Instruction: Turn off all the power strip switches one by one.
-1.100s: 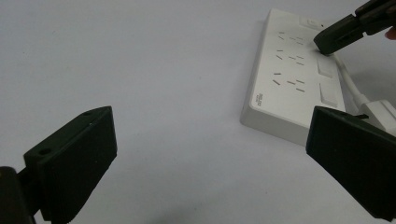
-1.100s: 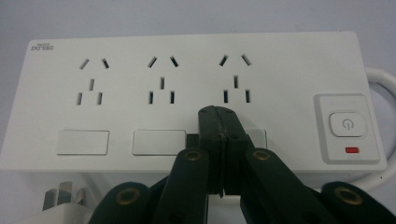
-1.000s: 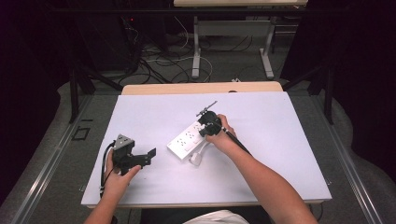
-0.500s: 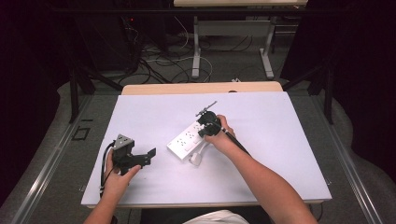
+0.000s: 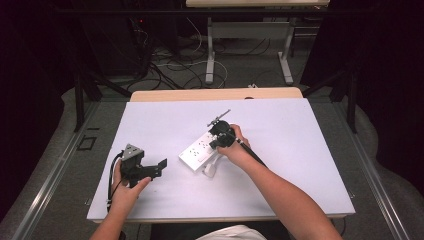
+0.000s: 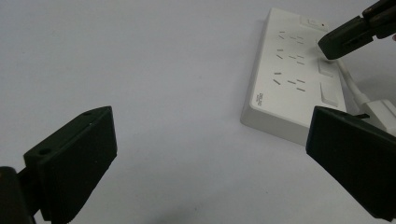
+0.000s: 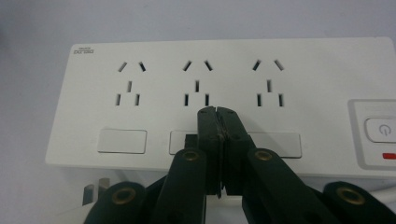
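A white power strip (image 5: 196, 150) lies slanted at the middle of the white table (image 5: 300, 150). It has three socket groups (image 7: 196, 86) and a switch (image 7: 380, 128) at one end. My right gripper (image 5: 215, 142) is shut with nothing between its jaws. Its tips (image 7: 218, 114) rest on the strip at the middle rectangular cover, just below the middle socket. My left gripper (image 5: 159, 167) stands open low over the table, left of the strip and apart from it. The left gripper view has its wide-set jaws (image 6: 210, 158) facing the power strip (image 6: 289, 79), with the right gripper (image 6: 348, 39) over it.
A white plug and cable (image 5: 210, 167) lie at the strip's near end, also seen as a plug (image 6: 380, 109) beside the strip. A wooden table edge (image 5: 215, 94) runs behind the white one, and cables and table legs (image 5: 210, 55) sit on the floor beyond.
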Demonstrator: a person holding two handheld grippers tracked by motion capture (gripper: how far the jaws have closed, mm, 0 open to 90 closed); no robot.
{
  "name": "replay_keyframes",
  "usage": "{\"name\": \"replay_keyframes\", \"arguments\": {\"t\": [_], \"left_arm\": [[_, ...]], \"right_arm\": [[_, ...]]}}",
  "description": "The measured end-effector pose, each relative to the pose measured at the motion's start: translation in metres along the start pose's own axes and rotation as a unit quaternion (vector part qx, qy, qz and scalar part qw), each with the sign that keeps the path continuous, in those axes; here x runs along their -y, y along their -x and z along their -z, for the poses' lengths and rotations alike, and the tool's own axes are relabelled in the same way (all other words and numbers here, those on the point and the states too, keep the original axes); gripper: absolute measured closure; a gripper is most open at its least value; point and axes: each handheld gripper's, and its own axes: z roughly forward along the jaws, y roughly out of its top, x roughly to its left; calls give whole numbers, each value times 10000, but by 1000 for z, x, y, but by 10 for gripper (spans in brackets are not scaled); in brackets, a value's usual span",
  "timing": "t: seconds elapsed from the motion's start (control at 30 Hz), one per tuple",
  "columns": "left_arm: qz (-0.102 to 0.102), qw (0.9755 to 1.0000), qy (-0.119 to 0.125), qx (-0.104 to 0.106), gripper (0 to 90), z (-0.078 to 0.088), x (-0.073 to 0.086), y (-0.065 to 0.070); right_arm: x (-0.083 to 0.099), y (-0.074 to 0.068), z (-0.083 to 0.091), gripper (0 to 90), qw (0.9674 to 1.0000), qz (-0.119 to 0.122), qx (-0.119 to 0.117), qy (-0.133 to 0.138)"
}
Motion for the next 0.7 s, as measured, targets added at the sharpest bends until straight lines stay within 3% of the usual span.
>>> {"name": "replay_keyframes", "arguments": {"t": [0.17,0.2,0.23,0.7], "left_arm": [[-1,10000,2,0,17,0,0,0],[6,10000,0,-2,17,0,0,0],[10,10000,3,0,17,0,0,0],[7,10000,-1,2,17,0,0,0]], "right_arm": [[0,-3,-1,890,10000,88,-4,13],[1,-4,-3,890,9997,69,-40,218],[0,-5,0,890,9999,113,-41,-7],[-1,-14,-3,889,9997,221,-124,-33]]}}
